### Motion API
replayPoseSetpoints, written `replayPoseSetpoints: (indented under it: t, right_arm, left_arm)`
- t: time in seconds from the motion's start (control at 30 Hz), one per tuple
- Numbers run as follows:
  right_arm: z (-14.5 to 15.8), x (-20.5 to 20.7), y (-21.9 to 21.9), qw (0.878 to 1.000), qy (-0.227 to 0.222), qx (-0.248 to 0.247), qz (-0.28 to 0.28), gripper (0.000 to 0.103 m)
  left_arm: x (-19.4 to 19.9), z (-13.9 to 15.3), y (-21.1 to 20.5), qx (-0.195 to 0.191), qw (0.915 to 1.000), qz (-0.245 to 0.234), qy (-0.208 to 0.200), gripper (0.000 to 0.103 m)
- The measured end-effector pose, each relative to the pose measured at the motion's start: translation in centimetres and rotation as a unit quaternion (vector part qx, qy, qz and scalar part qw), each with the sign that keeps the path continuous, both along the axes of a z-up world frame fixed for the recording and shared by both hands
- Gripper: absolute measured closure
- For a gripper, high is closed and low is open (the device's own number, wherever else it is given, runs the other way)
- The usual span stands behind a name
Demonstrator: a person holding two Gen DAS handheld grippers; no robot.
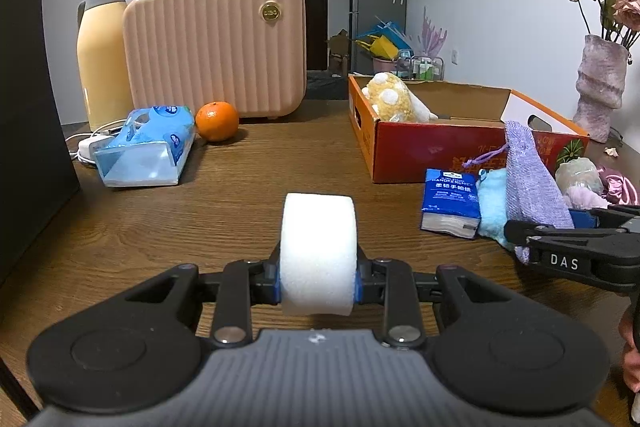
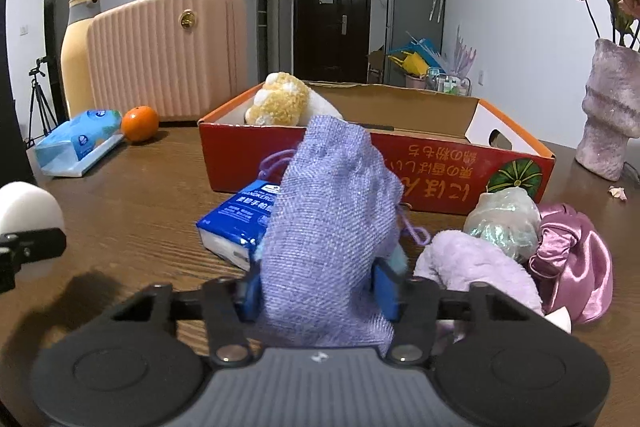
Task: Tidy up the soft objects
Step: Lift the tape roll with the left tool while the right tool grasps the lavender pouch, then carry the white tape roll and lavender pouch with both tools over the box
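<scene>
Nearest us, our left gripper is clenched on a white foam block, well short of the red cardboard box; the foam looks light and springy, so we judge a mid-body squeeze is enough. Our right gripper is pinched around the lower part of a lavender woven pouch, just in front of the box. It looks limp and light, likely to flop, so low on its bunched body seems the best hold. Inside the box, at its far left, lies a yellow plush toy.
</scene>
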State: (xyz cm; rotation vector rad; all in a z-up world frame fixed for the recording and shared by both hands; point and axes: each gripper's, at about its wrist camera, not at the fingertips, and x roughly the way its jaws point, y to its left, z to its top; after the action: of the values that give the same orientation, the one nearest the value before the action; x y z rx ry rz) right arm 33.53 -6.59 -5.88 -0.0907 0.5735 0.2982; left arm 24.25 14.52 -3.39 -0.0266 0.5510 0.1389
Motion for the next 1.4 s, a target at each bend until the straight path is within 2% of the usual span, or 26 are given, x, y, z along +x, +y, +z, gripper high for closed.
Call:
replayPoseSetpoints:
  t: [0.07, 0.37, 0.57, 0.93, 1.13, 1.4]
  right_arm:
    - [0.0, -0.2, 0.0, 1.000, -0.003, -0.002, 0.001, 0.066]
    - [1.0, -1.5, -0.7, 0.999, -0.041, 0.016, 0.005, 0.075]
    - [1.6, -2.7, -0.9, 0.997, -0.068, 0.018, 0.011, 0.075]
    - [2.8, -3.3, -2.0, 0.995, -0.092, 0.039, 0.012, 0.075]
    - [3.8, -3.0, -2.6, 0.992, -0.114, 0.049, 0.008, 0.075]
    - [4.5, -1.8, -3.7, 0.990, -0.127, 0.064, 0.004, 0.075]
  left_arm:
    - [0.0, 0.0, 0.0, 0.001, 1.0000, 0.000, -0.001, 0.074]
    - [-0.2, 0.2, -0.1, 0.004, 1.0000, 0.002, -0.008, 0.074]
    - [-0.4, 0.3, -0.4, 0.010, 0.9998, 0.007, -0.014, 0.074]
    - [-0.4, 0.9, -0.7, 0.017, 0.9990, 0.026, -0.031, 0.074]
    - [0.0, 1.5, -1.3, 0.012, 0.9981, 0.036, -0.048, 0.074]
    - [1.4, 2.5, -3.5, 0.012, 0.9974, 0.026, -0.066, 0.074]
